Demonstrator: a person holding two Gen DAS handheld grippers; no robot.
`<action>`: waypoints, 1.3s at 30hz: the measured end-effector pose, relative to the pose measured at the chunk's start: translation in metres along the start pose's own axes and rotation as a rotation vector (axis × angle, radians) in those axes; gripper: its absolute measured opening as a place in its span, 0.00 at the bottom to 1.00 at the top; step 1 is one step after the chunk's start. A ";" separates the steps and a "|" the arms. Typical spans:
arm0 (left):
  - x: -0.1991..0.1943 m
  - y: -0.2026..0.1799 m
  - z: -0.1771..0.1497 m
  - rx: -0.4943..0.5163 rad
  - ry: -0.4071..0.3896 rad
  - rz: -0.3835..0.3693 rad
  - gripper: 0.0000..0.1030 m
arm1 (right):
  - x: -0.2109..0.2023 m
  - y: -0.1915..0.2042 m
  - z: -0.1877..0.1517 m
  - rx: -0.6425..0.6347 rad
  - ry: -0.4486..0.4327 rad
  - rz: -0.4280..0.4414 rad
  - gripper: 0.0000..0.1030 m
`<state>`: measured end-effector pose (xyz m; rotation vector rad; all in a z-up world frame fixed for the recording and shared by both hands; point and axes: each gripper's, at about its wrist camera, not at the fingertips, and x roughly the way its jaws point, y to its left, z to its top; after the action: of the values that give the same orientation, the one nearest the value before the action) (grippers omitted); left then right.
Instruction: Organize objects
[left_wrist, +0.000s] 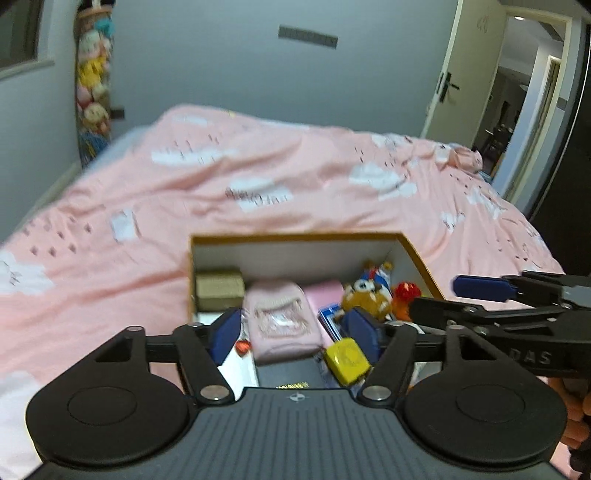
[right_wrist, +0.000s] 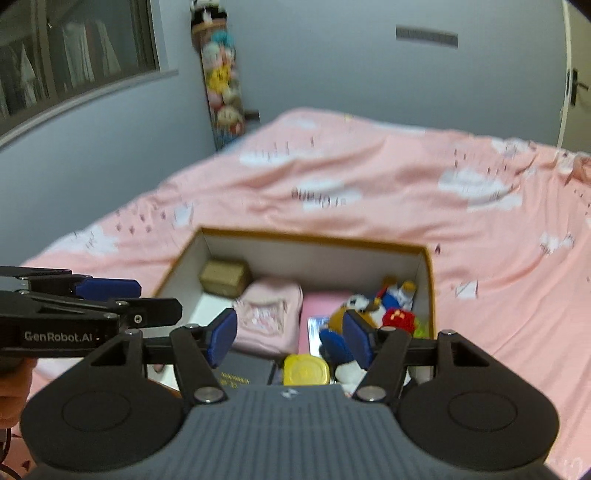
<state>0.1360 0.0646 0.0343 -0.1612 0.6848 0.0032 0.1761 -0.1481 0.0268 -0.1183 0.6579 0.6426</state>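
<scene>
An open cardboard box with an orange rim and white walls lies on the bed. Inside are a small tan box, a folded pink cloth, a yellow lidded tub, a duck plush, a red toy and a black book. My left gripper hovers open above the box's near end, holding nothing. Beside it my right gripper is open and empty too.
The pink bedspread with white clouds stretches beyond the box. A hanging column of plush toys is in the far left corner. An open door is at the far right and a window on the left wall.
</scene>
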 end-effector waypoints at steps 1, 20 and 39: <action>-0.006 -0.002 0.000 0.008 -0.018 0.018 0.82 | -0.006 0.002 0.000 -0.003 -0.020 -0.001 0.68; -0.046 -0.009 -0.050 -0.033 -0.106 0.136 0.87 | -0.055 0.041 -0.050 0.018 -0.167 -0.084 0.80; -0.019 -0.013 -0.072 -0.028 -0.009 0.163 0.87 | -0.024 0.028 -0.080 0.073 -0.066 -0.122 0.82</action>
<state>0.0764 0.0423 -0.0065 -0.1317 0.6880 0.1698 0.1026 -0.1615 -0.0193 -0.0686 0.6050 0.5024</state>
